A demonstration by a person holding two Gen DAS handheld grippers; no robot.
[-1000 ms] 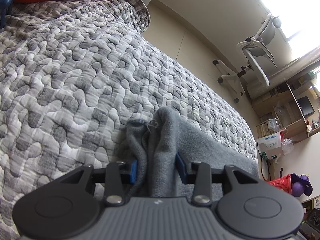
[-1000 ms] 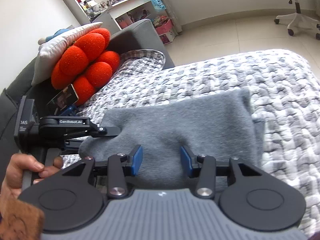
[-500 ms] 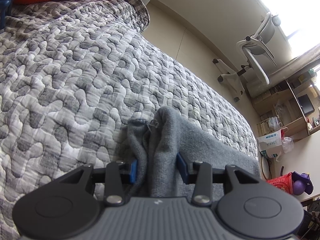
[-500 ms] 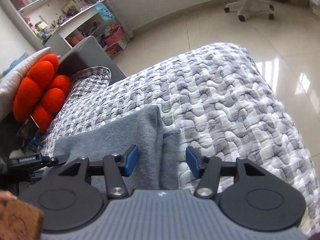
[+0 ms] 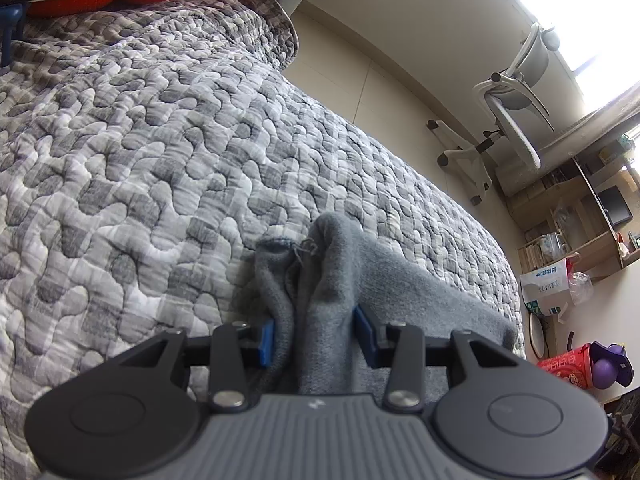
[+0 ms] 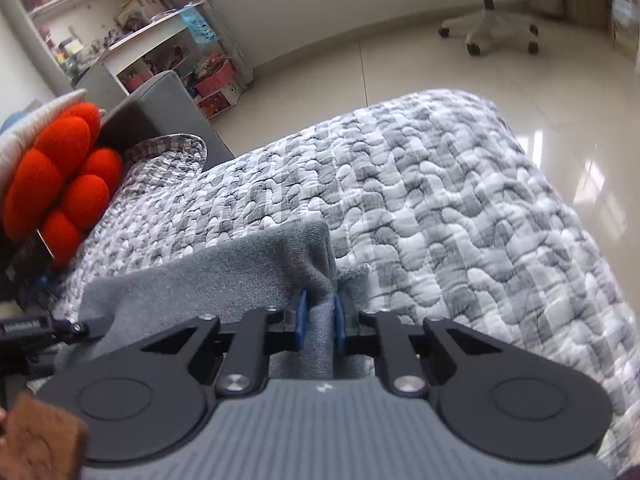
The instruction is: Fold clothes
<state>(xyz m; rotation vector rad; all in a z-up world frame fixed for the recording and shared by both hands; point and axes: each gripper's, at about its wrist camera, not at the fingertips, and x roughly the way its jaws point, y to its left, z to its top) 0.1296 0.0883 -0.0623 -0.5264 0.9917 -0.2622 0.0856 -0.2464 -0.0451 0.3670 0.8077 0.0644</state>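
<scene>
Presently, findings run from my tongs outward.

Left tongs: my left gripper has its blue pads pressed on a bunched corner of the grey garment; jaws part-closed, holding cloth.

Right tongs: my right gripper is pinched nearly shut on a ridge of the same garment, blue pads tight against the fabric.

Material: one garment, soft brushed grey knit, fleecy nap; loose thread at the gathered corner in the left view.

Shape: a flat folded slab, with a thinner layer showing beneath its edge beside the right tongs.

Position: it lies on the quilt, at the near edge, between my two tongs.

Axis: long side runs from one gripper to the other, across the bed's near edge.

Quilt: one, grey and white check, puffy pebbled stitching.

Cushion: one orange lobed cushion, rough boucle surface, at the bed's far end.

Chair: one white swivel chair on castors, on glossy pale floor tiles.

Shelving: white shelves, cluttered; contents too small to count.
</scene>
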